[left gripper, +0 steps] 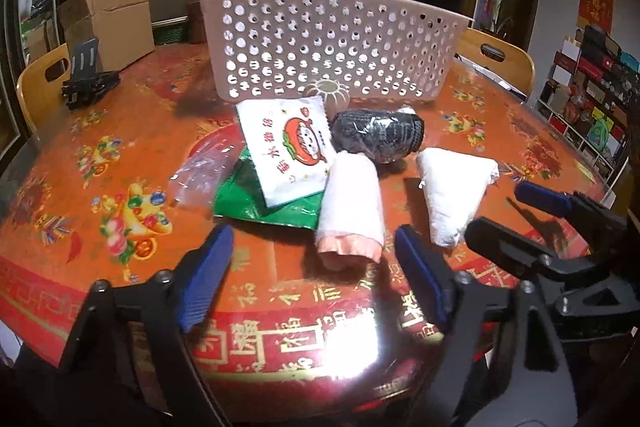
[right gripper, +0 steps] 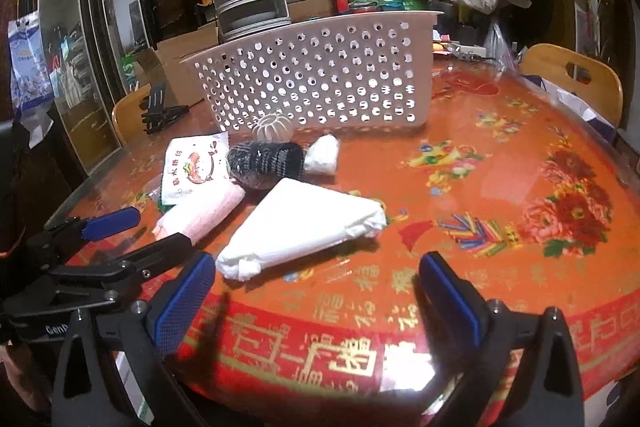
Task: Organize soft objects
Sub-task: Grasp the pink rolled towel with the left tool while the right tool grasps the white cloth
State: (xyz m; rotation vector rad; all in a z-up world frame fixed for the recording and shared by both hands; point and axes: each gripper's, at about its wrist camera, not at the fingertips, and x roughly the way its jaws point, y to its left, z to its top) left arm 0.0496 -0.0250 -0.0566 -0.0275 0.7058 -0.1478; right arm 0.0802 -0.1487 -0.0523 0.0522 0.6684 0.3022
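A perforated pale basket (left gripper: 320, 39) (right gripper: 316, 75) stands at the back of the red table. In front of it lie a rolled pink towel (left gripper: 352, 205) (right gripper: 208, 213), a folded white cloth (left gripper: 454, 193) (right gripper: 308, 223), a black knitted bundle in plastic (left gripper: 378, 135) (right gripper: 266, 161), a white printed packet (left gripper: 290, 151) (right gripper: 194, 167) and a green bag (left gripper: 256, 199). My left gripper (left gripper: 312, 267) is open and empty, just short of the pink towel. My right gripper (right gripper: 316, 291) is open and empty, just short of the white cloth.
A small ribbed pumpkin-shaped piece (left gripper: 328, 93) (right gripper: 274, 127) sits against the basket. A clear plastic bag (left gripper: 200, 167) lies left of the green bag. A black stand (left gripper: 86, 75) sits at the far left. Wooden chairs (left gripper: 500, 57) (right gripper: 572, 75) and boxes ring the table.
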